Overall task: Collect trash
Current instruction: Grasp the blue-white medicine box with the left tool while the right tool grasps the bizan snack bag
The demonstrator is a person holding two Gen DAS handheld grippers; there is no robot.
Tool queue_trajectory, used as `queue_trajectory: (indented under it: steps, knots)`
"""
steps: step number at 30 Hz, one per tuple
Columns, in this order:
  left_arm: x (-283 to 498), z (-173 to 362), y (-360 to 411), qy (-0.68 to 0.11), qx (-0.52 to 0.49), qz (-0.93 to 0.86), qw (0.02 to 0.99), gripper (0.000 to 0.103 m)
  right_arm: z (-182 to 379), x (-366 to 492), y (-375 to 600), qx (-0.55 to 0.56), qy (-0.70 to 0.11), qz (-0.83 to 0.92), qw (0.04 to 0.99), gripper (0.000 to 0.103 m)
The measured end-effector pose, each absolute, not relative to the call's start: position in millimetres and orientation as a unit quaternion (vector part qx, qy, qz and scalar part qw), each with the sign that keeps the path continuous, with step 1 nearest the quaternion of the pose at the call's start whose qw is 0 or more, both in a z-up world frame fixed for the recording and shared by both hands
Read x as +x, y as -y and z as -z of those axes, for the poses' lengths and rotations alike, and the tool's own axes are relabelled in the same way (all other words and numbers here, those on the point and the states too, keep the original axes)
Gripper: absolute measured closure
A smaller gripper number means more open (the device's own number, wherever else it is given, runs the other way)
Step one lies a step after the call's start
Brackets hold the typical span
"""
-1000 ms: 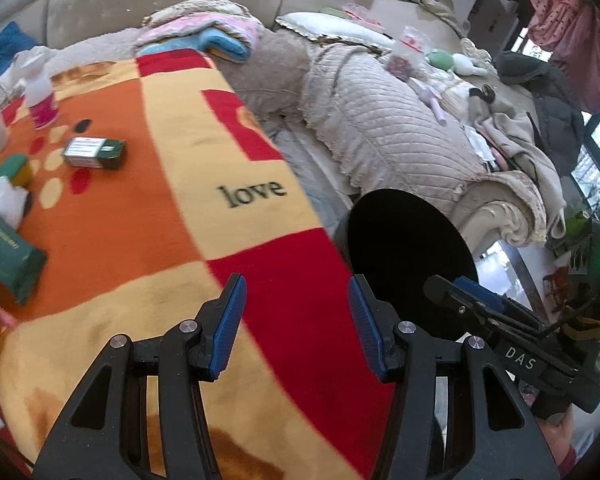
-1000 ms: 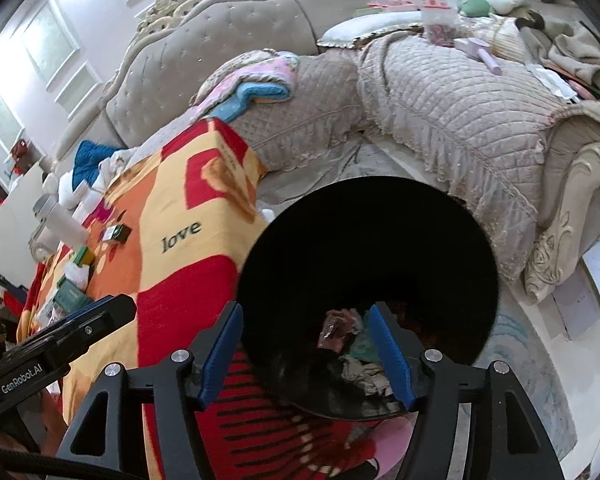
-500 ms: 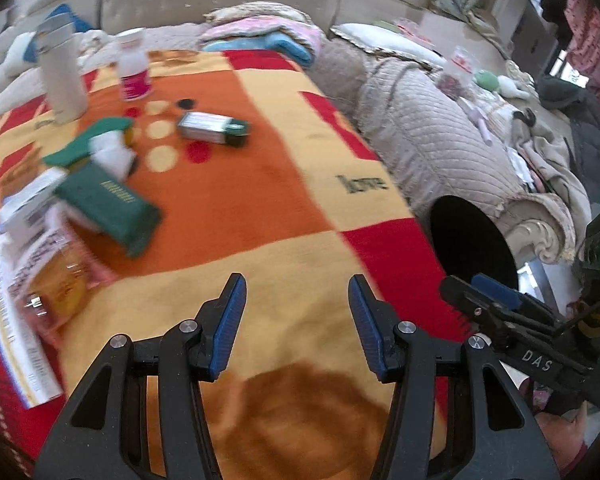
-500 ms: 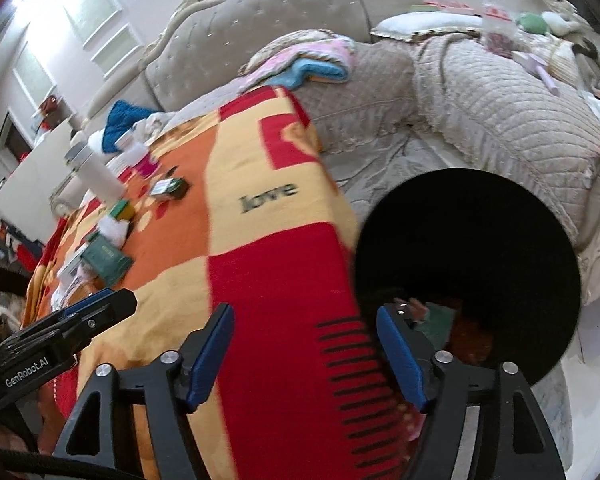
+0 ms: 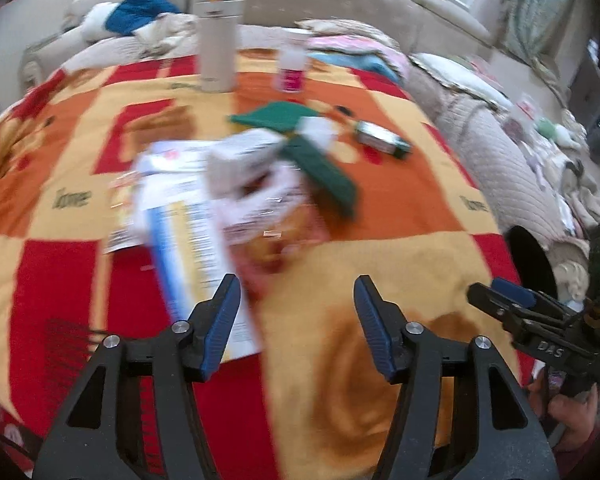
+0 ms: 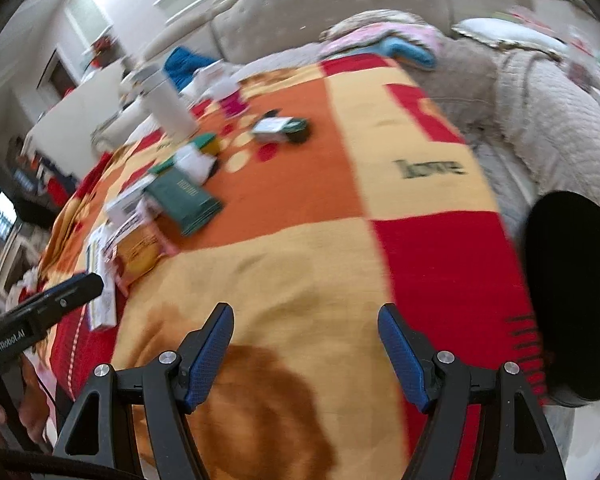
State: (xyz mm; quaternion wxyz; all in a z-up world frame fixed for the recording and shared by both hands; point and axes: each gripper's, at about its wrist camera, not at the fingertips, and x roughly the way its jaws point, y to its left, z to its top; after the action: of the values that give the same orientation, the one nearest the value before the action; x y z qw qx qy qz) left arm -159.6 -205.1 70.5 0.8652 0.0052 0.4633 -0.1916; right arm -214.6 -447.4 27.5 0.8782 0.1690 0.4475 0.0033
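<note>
Left gripper point(image 5: 296, 308) hangs over the red, orange and yellow blanket-covered surface point(image 5: 400, 208), jaws opening, nothing between them. Right gripper point(image 6: 306, 338) is spread wide and empty above the same blanket. Trash pile of paper leaflets, wrappers and green packets point(image 5: 236, 184) lies mid-surface; round black bin point(image 6: 576, 292) stands at the surface's edge.

A tabletop point(image 5: 380, 264) draped in a red, orange and yellow checked blanket point(image 6: 300, 208) printed with "love" carried everything. Near its far edge stood a tall white cylindrical container point(image 5: 218, 40) and, just beside it, a small white bottle with a pink label point(image 5: 292, 66). Toward the middle lay a dark green packet point(image 5: 324, 168), a white box point(image 5: 242, 156), a blue-and-yellow printed leaflet point(image 5: 196, 240) and crinkled snack wrappers point(image 5: 276, 216), heaped and overlapping. A small green-and-white box point(image 5: 382, 138) lay apart, nearer the right edge.
</note>
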Motion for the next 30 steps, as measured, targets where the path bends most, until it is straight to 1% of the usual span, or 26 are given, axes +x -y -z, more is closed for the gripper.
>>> queue_trajectory:
  steps: [3, 6, 14, 15, 16, 18, 20, 22, 30]
  knots:
    - [-152, -61, 183, -0.469, -0.002, 0.165, 0.868, 0.042, -27, -206, 430, 0.162, -0.452, -0.020, 0.877, 0.029]
    - [-144, -49, 169, -0.480, -0.017, 0.147, 0.865, 0.041, -27, -196, 414, 0.156, -0.458, -0.035, 0.874, 0.028]
    - [-123, -27, 167, -0.496, -0.032, 0.150, 0.855, 0.041, -27, -177, 382, 0.144, -0.466, -0.069, 0.870, 0.024]
    - [-121, -26, 165, -0.497, -0.036, 0.155, 0.853, 0.044, -27, -174, 380, 0.144, -0.466, -0.072, 0.870, 0.024]
    - [-121, -27, 162, -0.495, -0.042, 0.159, 0.853, 0.055, -28, -171, 376, 0.142, -0.465, -0.078, 0.870, 0.024]
    - [-122, -32, 152, -0.487, -0.044, 0.161, 0.857, 0.056, -28, -165, 367, 0.139, -0.465, -0.089, 0.870, 0.023]
    - [-122, -38, 143, -0.478, -0.031, 0.157, 0.863, 0.056, -27, -155, 355, 0.130, -0.465, -0.107, 0.869, 0.019]
    - [-123, -44, 132, -0.471, -0.026, 0.153, 0.869, 0.059, -26, -146, 341, 0.118, -0.464, -0.126, 0.869, 0.018]
    - [-126, -48, 106, -0.470, -0.037, 0.151, 0.869, 0.059, -18, -95, 298, 0.044, -0.468, -0.164, 0.867, 0.015]
